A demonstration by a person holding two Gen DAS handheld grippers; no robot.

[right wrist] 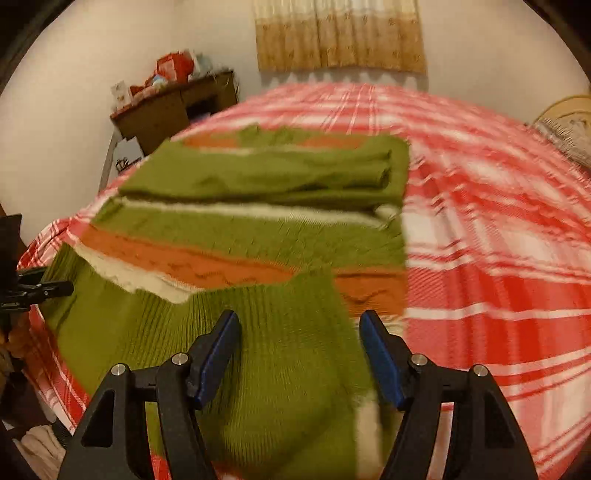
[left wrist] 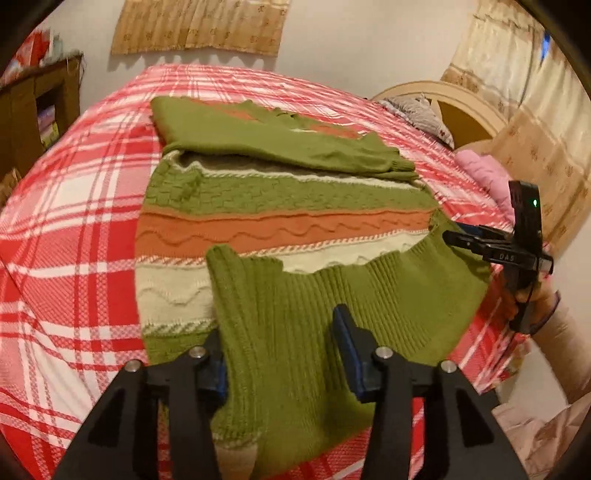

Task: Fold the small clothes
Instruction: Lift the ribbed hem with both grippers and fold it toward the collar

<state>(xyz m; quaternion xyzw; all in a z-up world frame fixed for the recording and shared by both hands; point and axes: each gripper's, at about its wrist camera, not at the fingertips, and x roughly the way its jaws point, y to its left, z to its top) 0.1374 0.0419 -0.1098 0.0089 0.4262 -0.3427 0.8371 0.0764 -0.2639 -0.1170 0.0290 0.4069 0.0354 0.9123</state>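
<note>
A green knitted sweater (left wrist: 280, 199) with orange and cream bands lies flat on the red plaid bed (left wrist: 74, 206). Its sleeves are folded across the far end, and its ribbed green hem is turned up over the near part. My left gripper (left wrist: 280, 332) is open, its fingers either side of the raised hem. My right gripper (right wrist: 299, 332) is open over the hem in the right wrist view, where the sweater (right wrist: 258, 229) shows blurred. The right gripper also shows in the left wrist view (left wrist: 454, 236) at the sweater's right edge; the left gripper shows at the left edge of the right wrist view (right wrist: 55, 286).
A wooden shelf (right wrist: 173, 107) with red items stands beyond the bed's far left corner. A headboard (left wrist: 469, 110), a grey pillow (left wrist: 421, 110) and a pink cloth (left wrist: 487, 173) are on the right. Curtains (right wrist: 340, 33) hang on the far wall.
</note>
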